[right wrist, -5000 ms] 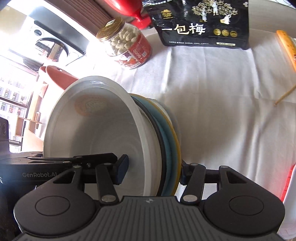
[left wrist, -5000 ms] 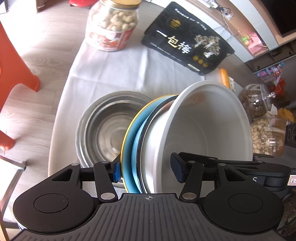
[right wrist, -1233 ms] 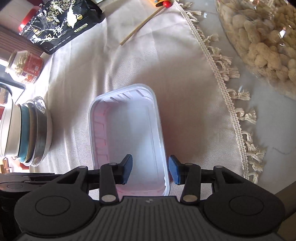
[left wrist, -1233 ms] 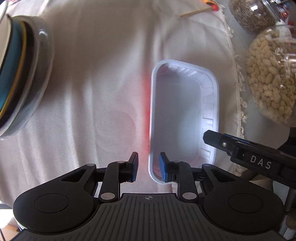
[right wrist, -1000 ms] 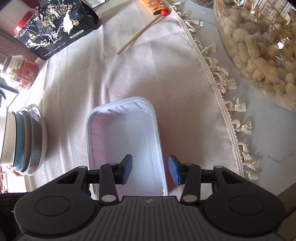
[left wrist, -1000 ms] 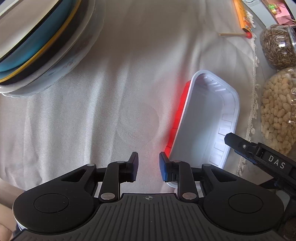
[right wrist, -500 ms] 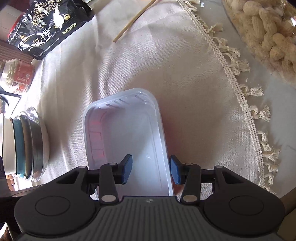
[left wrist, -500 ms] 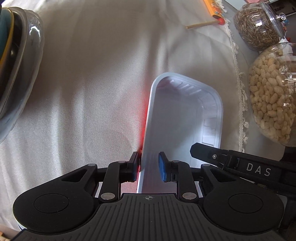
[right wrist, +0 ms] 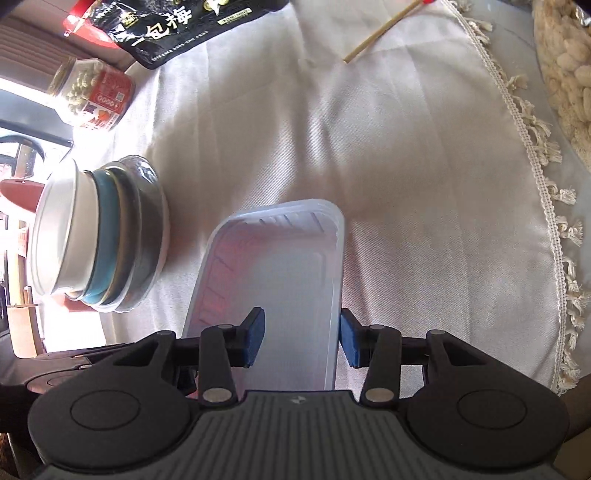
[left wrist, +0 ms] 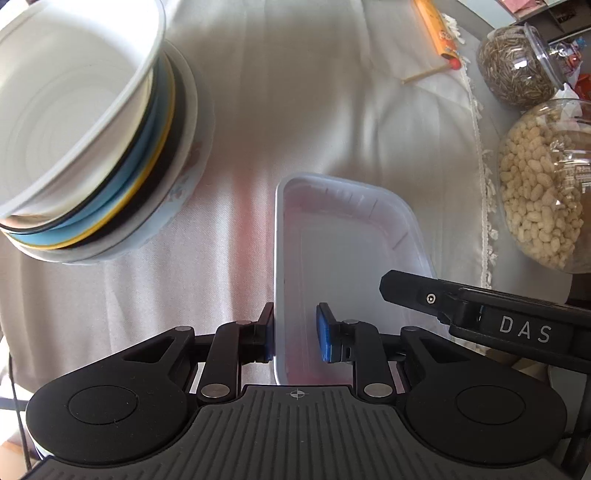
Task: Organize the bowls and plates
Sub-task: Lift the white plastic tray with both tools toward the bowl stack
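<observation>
Left gripper (left wrist: 295, 338): jaws part-open, straddling the left long wall of the white tray (left wrist: 343, 240); one pad outside and seemingly against the rim, the other inside with a gap. Not clamped yet, by my reading.
Right gripper (right wrist: 301, 338): jaws wide, straddling the tray's right long wall; outer pad just beside the rim, inner pad well inside over the floor. No grip.
Why both: each takes one long side of a thin, flexible tray, likely so it lifts level without twisting.
Tray position: directly ahead of both sets of fingers, near end under them, far end pointing away; resting on the white tablecloth (left wrist: 314, 110).
Bowl stack (left wrist: 92, 147): ahead-left of the left fingers, near the tray, apart from it; white bowl on top, blue, yellow-rimmed and dark pieces below. Probably the tray's destination.
Stack risk: top bowl seems to sit tilted; adding the tray could shift it.
Outer field: peanut jar (left wrist: 546, 184) ahead-right, beyond the cloth's fringe; black snack bag (right wrist: 177, 26) far ahead-left of the right fingers.
</observation>
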The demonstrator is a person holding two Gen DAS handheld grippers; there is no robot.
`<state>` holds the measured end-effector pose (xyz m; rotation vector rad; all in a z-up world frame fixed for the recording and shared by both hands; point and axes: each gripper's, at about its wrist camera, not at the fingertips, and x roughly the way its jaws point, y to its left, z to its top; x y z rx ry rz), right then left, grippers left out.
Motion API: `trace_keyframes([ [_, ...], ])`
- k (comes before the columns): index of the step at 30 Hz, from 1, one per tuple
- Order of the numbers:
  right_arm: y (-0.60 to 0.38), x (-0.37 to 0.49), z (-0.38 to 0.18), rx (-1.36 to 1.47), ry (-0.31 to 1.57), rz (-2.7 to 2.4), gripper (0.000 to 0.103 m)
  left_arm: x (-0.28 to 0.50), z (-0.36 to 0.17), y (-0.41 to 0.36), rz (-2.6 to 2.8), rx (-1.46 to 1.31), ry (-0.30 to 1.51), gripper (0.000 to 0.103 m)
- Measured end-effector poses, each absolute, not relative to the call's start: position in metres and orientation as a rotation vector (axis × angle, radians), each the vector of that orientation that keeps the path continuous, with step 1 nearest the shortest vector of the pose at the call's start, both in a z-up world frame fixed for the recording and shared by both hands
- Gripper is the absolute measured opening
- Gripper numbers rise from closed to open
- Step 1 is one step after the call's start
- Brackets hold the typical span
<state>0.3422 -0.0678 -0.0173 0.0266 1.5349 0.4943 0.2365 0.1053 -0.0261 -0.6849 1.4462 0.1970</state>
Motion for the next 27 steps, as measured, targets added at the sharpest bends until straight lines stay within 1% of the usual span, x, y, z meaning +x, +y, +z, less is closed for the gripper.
trace_keyframes([
  [6, -0.035, 0.341, 0.046, 0.001, 1.439, 0.566, 0.044, 0.222, 0.033, 0.136, 0.227, -0.685, 1.312, 0.025],
  [10, 0.000, 0.336, 0.089, -0.018, 1.344, 0.649, 0.045, 0.204, 0.064, 0.176, 0.279, -0.760, 1.199, 0.025],
  [11, 0.010, 0.335, 0.097, -0.022, 1.318, 0.672, 0.045, 0.198, 0.070, 0.190, 0.298, -0.784, 1.160, 0.024],
  [12, 0.019, 0.334, 0.102, -0.027, 1.297, 0.695, 0.045, 0.195, 0.074, 0.199, 0.303, -0.801, 1.129, 0.020],
  [13, 0.032, 0.334, 0.108, -0.040, 1.269, 0.711, 0.047, 0.192, 0.079, 0.210, 0.313, -0.815, 1.100, 0.020],
  [17, 0.070, 0.331, 0.115, -0.047, 1.203, 0.766, 0.046, 0.181, 0.090, 0.238, 0.360, -0.783, 1.056, 0.022],
  [20, 0.089, 0.324, 0.113, -0.099, 1.172, 0.778, 0.046, 0.176, 0.084, 0.250, 0.367, -0.843, 1.033, 0.022],
  [27, 0.119, 0.322, 0.095, -0.136, 1.202, 0.820, 0.046, 0.159, 0.064, 0.273, 0.416, -0.849, 1.044, 0.022],
])
